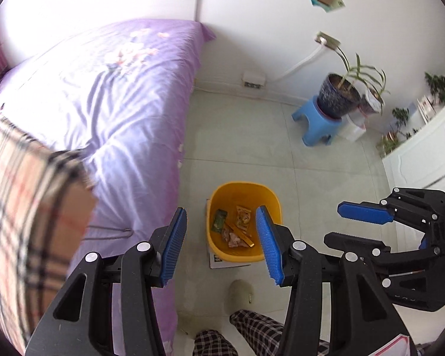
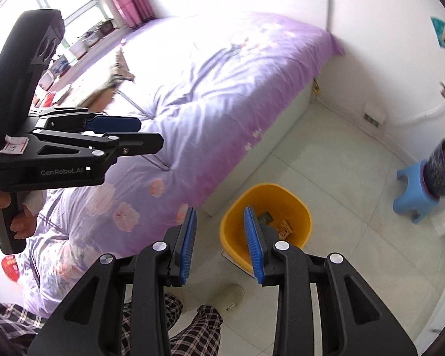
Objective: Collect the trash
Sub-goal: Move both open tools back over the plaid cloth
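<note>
Both tools hang above the floor with nothing in them. The left hand-held gripper (image 1: 221,244) stands released, its blue pads apart and empty; the right hand-held gripper (image 2: 221,244) is likewise released and bare. Past their tips, toward twelve o'clock, a yellow bin (image 1: 274,204) sits on the tiled floor (image 1: 311,178) with the trash (image 1: 235,231), wrappers and crumpled scraps, lying in its bottom. At nine o'clock of the bin runs the bed (image 1: 118,103) with its purple cover; at two o'clock a potted plant (image 1: 338,95) stands on a blue stool (image 1: 310,118).

Yellow bin (image 1: 222,253) stands upright on the floor beside the bed, wrappers (image 1: 237,228) inside.
</note>
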`<act>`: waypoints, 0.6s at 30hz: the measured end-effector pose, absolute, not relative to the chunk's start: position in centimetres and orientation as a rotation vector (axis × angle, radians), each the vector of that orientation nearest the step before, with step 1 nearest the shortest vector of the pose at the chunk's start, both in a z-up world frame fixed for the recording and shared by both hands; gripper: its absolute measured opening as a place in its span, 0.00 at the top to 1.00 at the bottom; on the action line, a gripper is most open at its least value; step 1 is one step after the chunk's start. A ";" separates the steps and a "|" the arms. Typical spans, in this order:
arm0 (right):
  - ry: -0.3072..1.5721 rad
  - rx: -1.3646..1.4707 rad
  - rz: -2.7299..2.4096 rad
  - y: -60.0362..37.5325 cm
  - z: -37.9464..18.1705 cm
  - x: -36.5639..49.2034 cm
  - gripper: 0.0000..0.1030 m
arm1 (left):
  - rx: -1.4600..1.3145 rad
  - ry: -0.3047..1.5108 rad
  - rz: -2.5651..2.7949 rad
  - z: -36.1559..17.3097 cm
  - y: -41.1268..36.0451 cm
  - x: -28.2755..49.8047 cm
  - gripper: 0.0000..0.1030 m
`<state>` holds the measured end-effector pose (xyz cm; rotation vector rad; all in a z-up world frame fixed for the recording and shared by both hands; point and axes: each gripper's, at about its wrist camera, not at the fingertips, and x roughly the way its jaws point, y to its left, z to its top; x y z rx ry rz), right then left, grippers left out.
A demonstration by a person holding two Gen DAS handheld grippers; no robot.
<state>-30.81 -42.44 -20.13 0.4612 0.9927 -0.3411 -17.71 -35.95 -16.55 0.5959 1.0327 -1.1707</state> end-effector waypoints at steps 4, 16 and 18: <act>0.958 0.418 -0.286 -40.5 -17.5 -29.3 0.66 | 0.540 1.014 -1.108 -14.7 -32.8 -16.7 0.53; 0.868 0.329 -0.130 -34.3 -11.6 -25.0 0.64 | 0.348 1.018 -0.844 -11.7 -22.2 -12.8 0.53; 0.857 0.318 -0.101 -33.4 -11.0 -24.1 0.64 | 0.314 1.021 -0.788 -11.5 -19.6 -11.9 0.53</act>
